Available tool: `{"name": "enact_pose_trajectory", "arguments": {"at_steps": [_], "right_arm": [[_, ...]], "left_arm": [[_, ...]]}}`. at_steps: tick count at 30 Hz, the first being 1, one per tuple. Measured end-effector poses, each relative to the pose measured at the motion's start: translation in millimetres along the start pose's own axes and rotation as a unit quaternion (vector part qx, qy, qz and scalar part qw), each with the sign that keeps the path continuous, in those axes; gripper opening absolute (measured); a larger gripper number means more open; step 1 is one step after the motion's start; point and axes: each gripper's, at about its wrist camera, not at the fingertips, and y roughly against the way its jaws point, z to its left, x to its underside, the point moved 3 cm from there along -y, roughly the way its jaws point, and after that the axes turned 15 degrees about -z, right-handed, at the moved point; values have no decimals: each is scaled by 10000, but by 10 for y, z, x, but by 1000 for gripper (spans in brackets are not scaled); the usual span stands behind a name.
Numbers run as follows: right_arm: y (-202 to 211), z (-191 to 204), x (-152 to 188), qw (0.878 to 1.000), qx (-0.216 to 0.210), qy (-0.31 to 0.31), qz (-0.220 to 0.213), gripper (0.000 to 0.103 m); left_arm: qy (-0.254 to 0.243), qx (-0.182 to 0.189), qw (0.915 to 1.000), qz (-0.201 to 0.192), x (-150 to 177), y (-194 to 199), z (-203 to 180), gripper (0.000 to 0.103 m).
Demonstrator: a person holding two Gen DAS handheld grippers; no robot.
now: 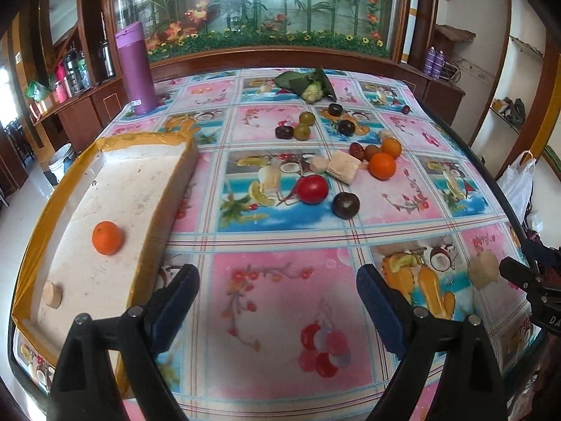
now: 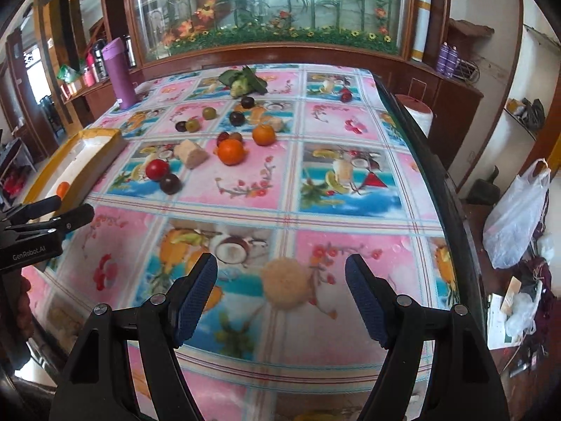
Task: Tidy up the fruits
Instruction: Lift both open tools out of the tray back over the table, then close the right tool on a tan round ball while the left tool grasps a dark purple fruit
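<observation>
— Nearest the lens, what is seen?

— Blue-padded fingers (image 2: pixel 196 301) of the right claw (image 2: pixel 280 298) are held spread above the worktop (image 2: pixel 350 217), nothing pinched. A pale, fuzzy round thing (image 2: pixel 285 287) lies between them but farther out; it is blurred, so it cannot be named, though the claw seems lined up on it as the next pick.

— And the left claw (image 1: pixel 277 301)?

— It is likewise spread and empty, hung over bare tablecloth just beside the foam tray (image 1: pixel 140 182) with the yellow taped rim. It appears to be kept there because the tray is judged to be the collecting place.

— What has been gathered?

— One small orange (image 1: pixel 107 238) is seen in the tray, with a tan cork-like disc (image 1: pixel 52 293) near its close end. The rest is scattered well apart from it at mid-worktop: a red tomato (image 1: pixel 312 189), a dark plum (image 1: pixel 345 205), two more oranges (image 1: pixel 382 165), green and dark fruits farther back, and a leafy bundle (image 1: pixel 308 86) near the far edge. Most of the sorting is judged undone.

— What is hard to make out?

— A pale block (image 1: pixel 343 166) among the fruit cannot be identified. The tray's near corner is cut off by the left claw's arm, and the small dark fruits at the back are too small to tell apart. A purple flask (image 1: pixel 135 70) stands at the far left corner.
</observation>
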Motion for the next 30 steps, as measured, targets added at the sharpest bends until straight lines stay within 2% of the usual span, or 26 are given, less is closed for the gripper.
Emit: {"name": "enact_pose_trajectory", "arguments": {"at_steps": [6, 13, 16, 17, 19, 23, 25, 26, 28, 30], "right_arm": [[-209, -141, 163, 9991, -96, -156, 372, 76], [-449, 9, 233, 9977, -278, 245, 570, 74], [-490, 18, 254, 9970, -364, 363, 576, 51], [-493, 21, 249, 9966, -416, 424, 568, 40], [-491, 7, 235, 9961, -498, 462, 559, 35], [-495, 2, 229, 9958, -577, 450, 555, 35], [-491, -6, 229, 9954, -633, 455, 554, 35], [-492, -7, 227, 9953, -647, 462, 557, 35], [-486, -12, 231, 9951, -665, 475, 559, 35], [-483, -14, 232, 9949, -687, 479, 560, 35]], "left_arm": [[-109, 82, 9996, 228, 53, -94, -145, 93], [-77, 8, 9993, 370, 12, -246, -195, 93], [79, -2, 9991, 412, -62, -376, -213, 93], [136, 4, 9989, 438, -85, -424, -228, 93], [270, 42, 9984, 492, -124, -529, -272, 93], [433, 83, 9971, 619, -150, -731, -393, 92], [447, 63, 9969, 645, -162, -819, -439, 88], [460, 54, 9967, 664, -166, -866, -454, 82], [507, 79, 9960, 728, -163, -963, -469, 64], [448, 27, 9970, 635, -178, -991, -480, 52]]}}
